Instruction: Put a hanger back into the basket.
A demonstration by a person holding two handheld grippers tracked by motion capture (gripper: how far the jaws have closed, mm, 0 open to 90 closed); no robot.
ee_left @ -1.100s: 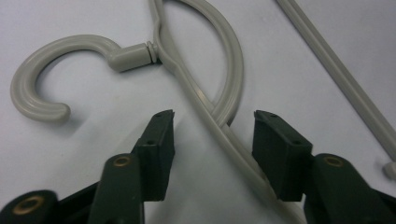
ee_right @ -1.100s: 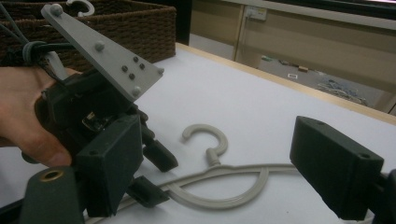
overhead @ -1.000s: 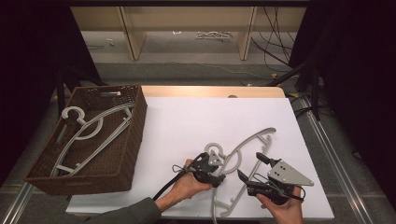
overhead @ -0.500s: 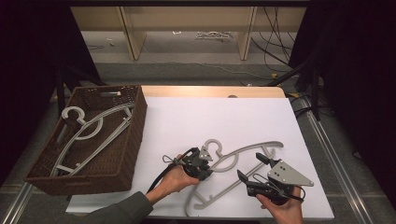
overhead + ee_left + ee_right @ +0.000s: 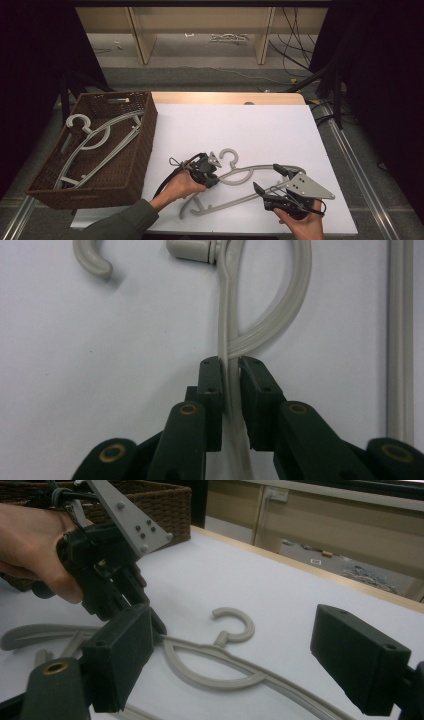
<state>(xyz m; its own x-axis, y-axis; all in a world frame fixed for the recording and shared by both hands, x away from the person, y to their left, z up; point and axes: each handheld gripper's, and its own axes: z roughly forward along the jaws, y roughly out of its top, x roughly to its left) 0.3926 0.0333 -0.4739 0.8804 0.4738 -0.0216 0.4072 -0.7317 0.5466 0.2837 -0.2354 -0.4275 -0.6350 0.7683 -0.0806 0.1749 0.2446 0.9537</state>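
I see the hanger [image 5: 250,176], grey plastic with a ribbed arm and a swivel hook [image 5: 230,156], lying flat on the white table [image 5: 260,125], near its front edge and to the right of the basket [image 5: 142,145]. Its hook points away from me, open end to the left. One arm runs right, curving down at its tip; the other slants toward me. My left gripper [image 5: 230,390] pinches the thin rib just below the neck loop.
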